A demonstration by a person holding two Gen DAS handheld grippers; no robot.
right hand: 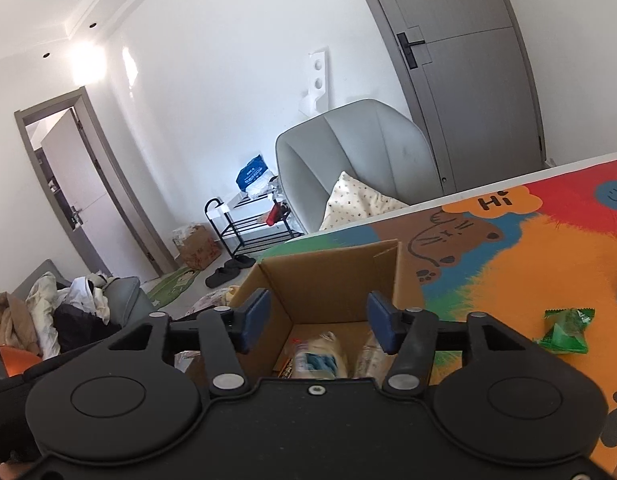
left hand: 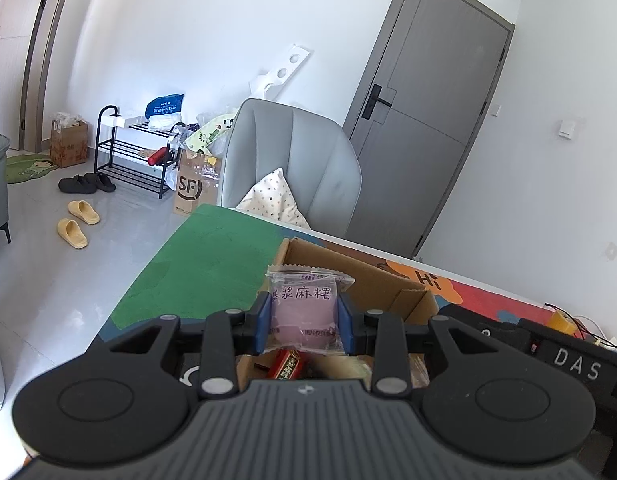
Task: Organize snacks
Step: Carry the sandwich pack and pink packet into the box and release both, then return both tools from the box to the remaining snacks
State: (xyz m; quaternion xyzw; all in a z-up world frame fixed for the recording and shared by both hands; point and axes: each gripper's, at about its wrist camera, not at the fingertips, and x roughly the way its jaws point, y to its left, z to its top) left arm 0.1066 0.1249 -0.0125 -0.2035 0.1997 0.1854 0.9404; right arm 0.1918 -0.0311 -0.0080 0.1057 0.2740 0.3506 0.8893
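Our left gripper (left hand: 305, 322) tilts downward, clamping a clear-wrapped pink mochi packet (left hand: 304, 312) | our right gripper (right hand: 318, 326) tilts downward, fingers spread, empty, above the open brown cardboard box (right hand: 332, 276)

Pink mochi snack in clear wrapper (left hand: 306, 312), upright, sits pinched between two blue pads over an open cardboard box (right hand: 328, 280). Box stands on the colourful mat, flaps up, with wrapped snacks (right hand: 320, 356) lying at its bottom. Green wrapped candy (right hand: 566, 330) lies loose on the mat, right of the box.
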